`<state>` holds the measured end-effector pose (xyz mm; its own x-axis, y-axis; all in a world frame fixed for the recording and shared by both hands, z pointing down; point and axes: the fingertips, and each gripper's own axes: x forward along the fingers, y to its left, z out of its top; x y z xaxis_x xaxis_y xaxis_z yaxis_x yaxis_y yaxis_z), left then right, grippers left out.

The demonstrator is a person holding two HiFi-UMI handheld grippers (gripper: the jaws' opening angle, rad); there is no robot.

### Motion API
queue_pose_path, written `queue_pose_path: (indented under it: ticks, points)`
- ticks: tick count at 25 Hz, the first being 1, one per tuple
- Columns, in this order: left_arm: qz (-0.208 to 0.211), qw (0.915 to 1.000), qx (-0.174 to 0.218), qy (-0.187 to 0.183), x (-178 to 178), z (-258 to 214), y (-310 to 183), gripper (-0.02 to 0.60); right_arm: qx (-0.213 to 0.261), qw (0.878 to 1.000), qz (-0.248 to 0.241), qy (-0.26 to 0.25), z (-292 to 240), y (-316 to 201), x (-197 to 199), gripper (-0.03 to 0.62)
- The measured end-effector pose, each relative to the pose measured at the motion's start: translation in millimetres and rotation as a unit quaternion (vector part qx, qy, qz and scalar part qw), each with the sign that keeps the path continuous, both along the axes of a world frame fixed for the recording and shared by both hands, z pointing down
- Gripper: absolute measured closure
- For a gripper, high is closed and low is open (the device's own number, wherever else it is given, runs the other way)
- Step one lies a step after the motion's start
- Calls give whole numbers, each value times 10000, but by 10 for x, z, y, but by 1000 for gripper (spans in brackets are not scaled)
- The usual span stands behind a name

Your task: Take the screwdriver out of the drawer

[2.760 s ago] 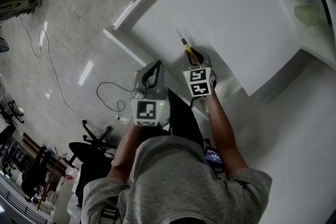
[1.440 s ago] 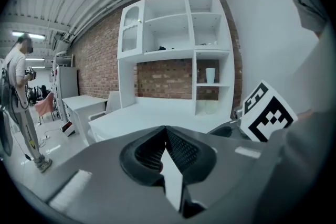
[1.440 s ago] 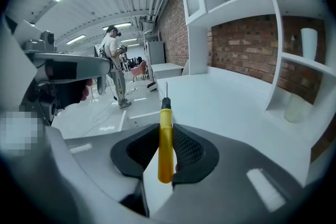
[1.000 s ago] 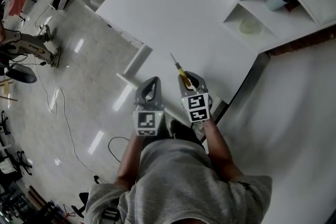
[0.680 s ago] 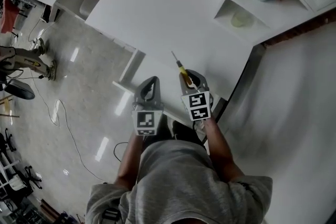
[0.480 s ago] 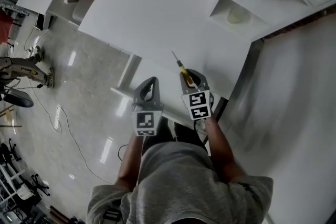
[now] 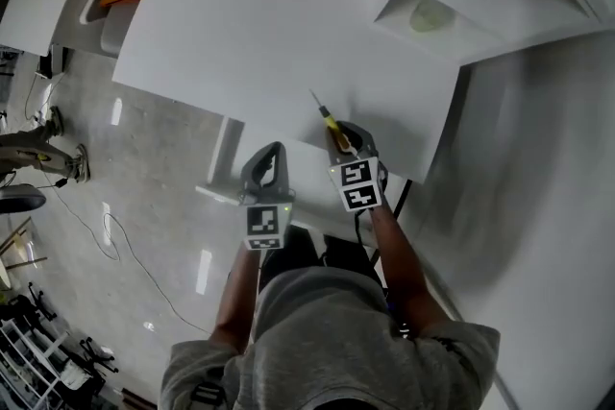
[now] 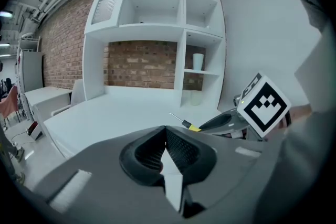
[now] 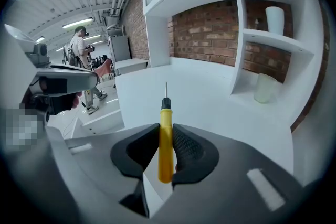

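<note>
Yellow-handled screwdriver (image 9: 166,139) is gripped betw. the pads of the right gripper (image 9: 166,124), approx. upright in that view, thin shaft pointing fwd over the near edge of the white desk (image 7: 288,14). Left gripper (image 8: 166,134) is clenched w/ nothing in it, just left of the right one.

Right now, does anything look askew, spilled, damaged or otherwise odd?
Nothing stands out. The yellow-handled screwdriver sits straight in the right tool's grip, tip forward above the white desk. The left tool is shut and empty. The white cup on the shelf stands upright.
</note>
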<state>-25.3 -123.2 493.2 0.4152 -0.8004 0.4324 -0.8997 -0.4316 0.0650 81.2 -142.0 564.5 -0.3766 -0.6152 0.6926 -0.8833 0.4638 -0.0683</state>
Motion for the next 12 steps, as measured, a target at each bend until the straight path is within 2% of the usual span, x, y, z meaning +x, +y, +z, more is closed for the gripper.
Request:
queue_pose_path:
  ticks: [12]
  points:
    - [128, 9987, -491, 64, -19, 592, -356, 569, -665, 9975, 80, 212, 681, -392, 32, 511]
